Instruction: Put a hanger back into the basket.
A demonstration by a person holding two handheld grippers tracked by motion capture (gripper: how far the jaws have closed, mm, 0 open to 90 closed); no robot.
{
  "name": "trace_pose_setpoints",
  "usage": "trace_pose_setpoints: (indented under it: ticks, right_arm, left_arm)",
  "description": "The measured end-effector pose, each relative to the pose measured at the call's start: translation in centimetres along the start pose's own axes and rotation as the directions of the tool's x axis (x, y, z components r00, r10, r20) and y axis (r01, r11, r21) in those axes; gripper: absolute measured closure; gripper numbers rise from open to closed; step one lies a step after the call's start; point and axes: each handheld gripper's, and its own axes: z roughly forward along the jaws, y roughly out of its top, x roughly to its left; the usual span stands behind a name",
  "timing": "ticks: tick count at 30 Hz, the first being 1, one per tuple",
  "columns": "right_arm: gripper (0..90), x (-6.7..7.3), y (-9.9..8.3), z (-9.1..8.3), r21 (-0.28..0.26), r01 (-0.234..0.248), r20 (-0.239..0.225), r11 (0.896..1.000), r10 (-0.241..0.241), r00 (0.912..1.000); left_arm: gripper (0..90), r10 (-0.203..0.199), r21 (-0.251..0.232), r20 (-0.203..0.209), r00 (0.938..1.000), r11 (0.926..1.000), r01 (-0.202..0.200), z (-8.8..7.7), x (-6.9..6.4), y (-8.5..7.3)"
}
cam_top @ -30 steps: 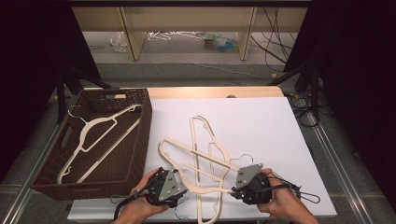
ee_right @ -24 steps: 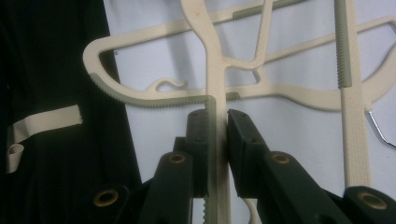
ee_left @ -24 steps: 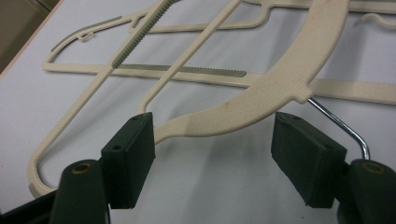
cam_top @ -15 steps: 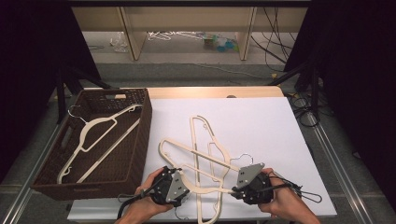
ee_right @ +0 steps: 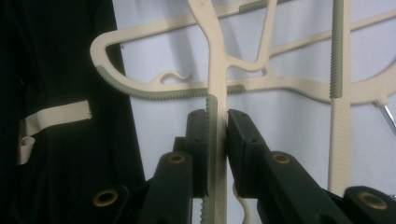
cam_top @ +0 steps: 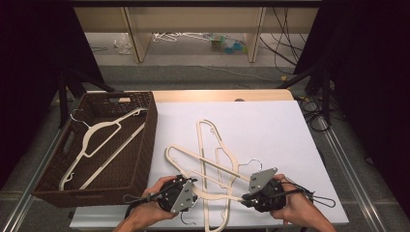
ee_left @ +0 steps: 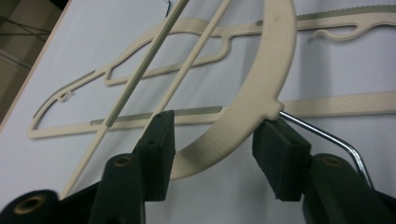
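Several cream plastic hangers (cam_top: 213, 145) lie crossed on the white table sheet (cam_top: 270, 130). My left gripper (cam_top: 189, 189) is at the near edge, open. In the left gripper view its jaws (ee_left: 217, 135) stand on either side of a hanger's curved neck (ee_left: 261, 88), next to its metal hook (ee_left: 327, 135), with a gap on both sides. My right gripper (cam_top: 245, 197) is shut on the ridged arm of a hanger (ee_right: 215, 70), which runs straight between its pads (ee_right: 217, 116).
A dark wicker basket (cam_top: 145, 140) stands at the left with one cream hanger (cam_top: 104, 140) inside. The sheet's near edge is just below both hands. Cables (cam_top: 319, 198) trail from the right gripper. Shelving and clutter lie beyond the table's far edge.
The left gripper has shifted slightly toward the hanger's neck. The right gripper and the hangers have stayed where they were.
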Motion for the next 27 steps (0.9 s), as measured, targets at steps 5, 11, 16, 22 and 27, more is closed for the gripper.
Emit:
trace_pose_setpoints:
  ticks: [5,11,16,22,27]
  right_arm:
    - [79.5,-0.4,-0.6,0.2,-0.002,0.001,-0.016,1.000,-0.001,0.9999]
    - [79.5,-1.0,-1.3,0.4,-0.003,-0.010,-0.029,1.000,0.010,0.9995]
    - [76.4,-1.5,-1.6,0.1,-0.029,-0.039,-0.023,0.999,0.038,0.9990]
    - [61.8,-1.4,-1.1,-1.0,-0.078,-0.071,0.064,0.994,0.076,0.9950]
    - [44.9,-1.5,-0.5,-2.0,-0.185,-0.111,0.165,0.977,0.142,0.9761]
  left_arm:
    - [60.4,0.094,-0.022,0.053,0.9942,0.9954,-0.093,-0.1,0.3,0.4]
    - [66.4,0.167,-0.038,0.089,0.9820,0.9857,-0.164,0.1,1.0,1.1]
    - [71.1,0.214,-0.046,0.084,0.9733,0.9765,-0.210,0.1,1.2,1.8]
    - [78.3,0.246,-0.072,0.038,0.9685,0.9674,-0.243,-0.2,2.1,3.2]
    - [81.7,0.226,-0.067,0.013,0.9741,0.9721,-0.225,-0.3,3.0,4.7]
